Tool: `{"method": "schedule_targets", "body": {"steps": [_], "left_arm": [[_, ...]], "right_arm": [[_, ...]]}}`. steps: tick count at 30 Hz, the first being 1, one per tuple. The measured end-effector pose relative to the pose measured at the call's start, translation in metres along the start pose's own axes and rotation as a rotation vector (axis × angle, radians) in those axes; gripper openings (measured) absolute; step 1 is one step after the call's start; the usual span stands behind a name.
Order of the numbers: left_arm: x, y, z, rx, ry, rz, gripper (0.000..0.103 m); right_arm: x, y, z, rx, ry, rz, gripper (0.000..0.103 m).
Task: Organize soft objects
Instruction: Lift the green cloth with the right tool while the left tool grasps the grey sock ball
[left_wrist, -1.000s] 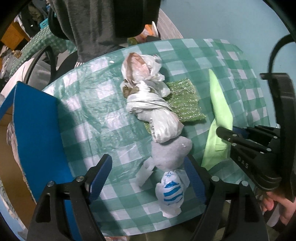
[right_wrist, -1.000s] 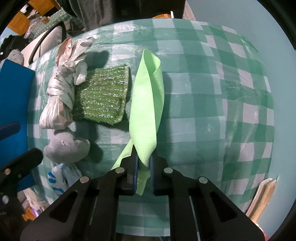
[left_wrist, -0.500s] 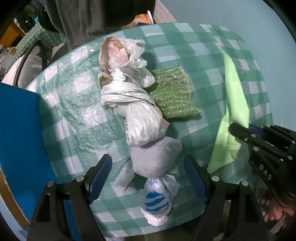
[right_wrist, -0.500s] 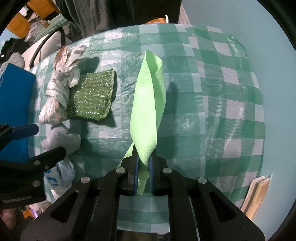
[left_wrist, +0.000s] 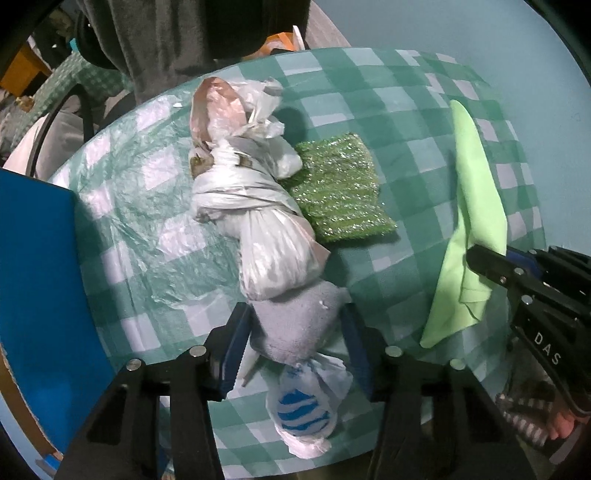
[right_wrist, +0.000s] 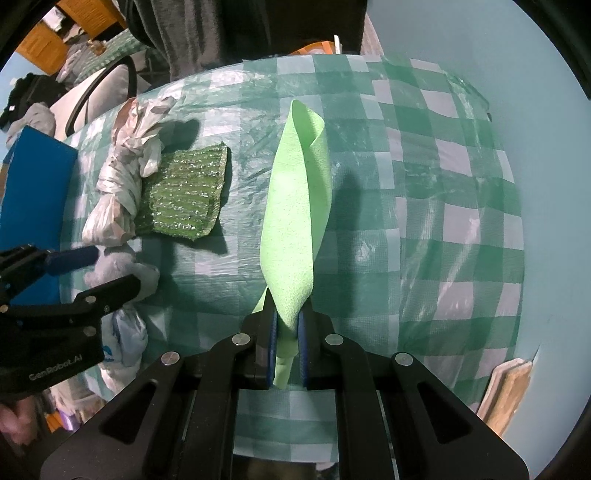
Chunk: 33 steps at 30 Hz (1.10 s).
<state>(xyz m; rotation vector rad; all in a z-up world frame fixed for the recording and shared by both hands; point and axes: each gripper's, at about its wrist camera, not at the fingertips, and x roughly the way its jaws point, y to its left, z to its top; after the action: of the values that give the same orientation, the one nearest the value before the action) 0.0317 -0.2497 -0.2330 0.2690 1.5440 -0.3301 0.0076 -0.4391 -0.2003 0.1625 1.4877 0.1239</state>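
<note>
Your left gripper (left_wrist: 295, 343) points straight down over the near edge of the table (left_wrist: 424, 110). Its jaws have just been closing, and the grey plush (left_wrist: 295, 325) now sits between the blue pads (left_wrist: 232, 354). Both pads appear to meet the plush's sides, so read it as a grasp, though the right pad's contact is partly hidden.

The plush lies in a line of soft things. Just far of it, touching, is a knotted white bag bundle (left_wrist: 258, 221). Just near of it, at the table edge, is a small white bag with blue stripes (left_wrist: 303, 410). A glittery green pad (left_wrist: 340, 192) rests on the cloth to the right of the bundle, its left edge tucked against it.

Your right gripper (right_wrist: 286, 332) is clenched on the lime cloth (right_wrist: 295, 206). The cloth's near end is pinched between the blue pads, and the rest runs away from you as a loose fold, its far tip curled over. From the left wrist view the same cloth (left_wrist: 476, 221) stands at the right side of the table, well apart from the plush.

A blue panel (left_wrist: 37, 277) stands at the table's left side. A person in dark grey clothing (left_wrist: 177, 33) is at the far side.
</note>
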Motion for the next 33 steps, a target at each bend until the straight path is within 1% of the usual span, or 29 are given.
{"method": "schedule_targets", "body": {"steps": [1, 3, 9, 19, 27, 33], "left_arm": [[-0.001, -0.001, -0.001, 0.004, -0.008, 0.002, 0.045], [-0.004, -0.001, -0.004, 0.007, -0.010, -0.006, 0.033], [-0.014, -0.003, -0.010, 0.005, -0.023, -0.013, 0.023], [-0.044, -0.003, -0.020, 0.002, -0.059, -0.042, 0.018], [-0.070, 0.013, -0.020, -0.022, -0.106, -0.067, 0.018], [-0.086, 0.021, -0.021, -0.023, -0.137, -0.059, 0.017]], "right_arm": [[-0.001, 0.000, 0.000, -0.002, -0.002, 0.000, 0.008], [-0.004, 0.002, 0.000, -0.007, -0.004, 0.002, 0.008], [-0.012, 0.010, 0.001, -0.019, -0.018, 0.008, 0.008], [-0.033, 0.021, 0.005, -0.029, -0.043, 0.014, 0.008], [-0.047, 0.035, 0.007, -0.045, -0.065, 0.022, 0.008], [-0.057, 0.045, 0.008, -0.062, -0.080, 0.024, 0.008]]}}
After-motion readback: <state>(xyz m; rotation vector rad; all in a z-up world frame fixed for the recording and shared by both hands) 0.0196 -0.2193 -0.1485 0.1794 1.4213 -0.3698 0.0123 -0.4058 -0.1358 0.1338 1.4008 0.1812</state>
